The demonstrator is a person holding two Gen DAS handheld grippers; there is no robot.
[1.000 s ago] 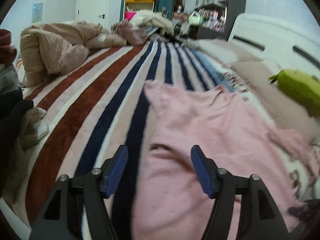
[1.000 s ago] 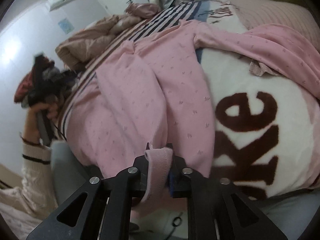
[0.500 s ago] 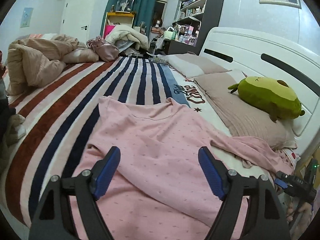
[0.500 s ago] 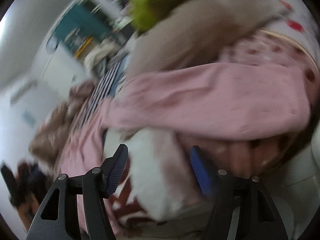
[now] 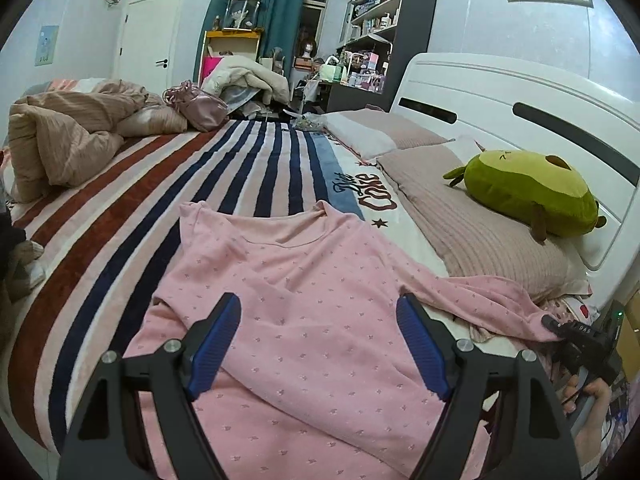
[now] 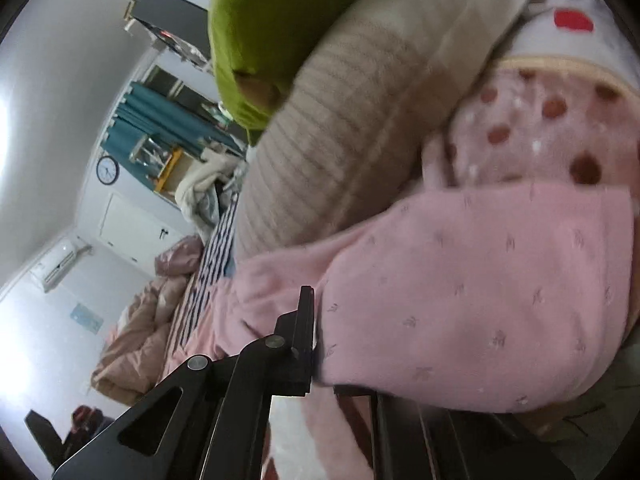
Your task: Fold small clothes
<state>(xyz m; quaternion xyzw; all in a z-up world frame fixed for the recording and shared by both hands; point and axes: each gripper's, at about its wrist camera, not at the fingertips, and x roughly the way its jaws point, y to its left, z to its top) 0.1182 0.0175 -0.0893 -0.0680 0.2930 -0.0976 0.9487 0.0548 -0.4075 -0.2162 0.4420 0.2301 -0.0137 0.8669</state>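
A small pink long-sleeved top [image 5: 304, 280] lies flat on the striped bed, neck away from me. My left gripper [image 5: 318, 344] is open and empty, held just above the top's lower body. The top's right sleeve [image 5: 488, 300] stretches to the bed's right edge, where my right gripper [image 5: 560, 330] grips its cuff. In the right wrist view the sleeve [image 6: 480, 292] covers the right finger, and my right gripper [image 6: 324, 344] is shut on it, beside the pillow.
A striped blanket [image 5: 132, 216] covers the bed. A beige pillow [image 5: 480, 224] with a green avocado plush [image 5: 524, 192] lies at right by the white headboard [image 5: 520, 104]. A crumpled beige duvet [image 5: 68, 140] and a pink bag [image 5: 200, 106] sit at the far left.
My left gripper has opened wider and moved right over the top. My right gripper let go of the hem, moved to the sleeve cuff by the pillow and shut on it.
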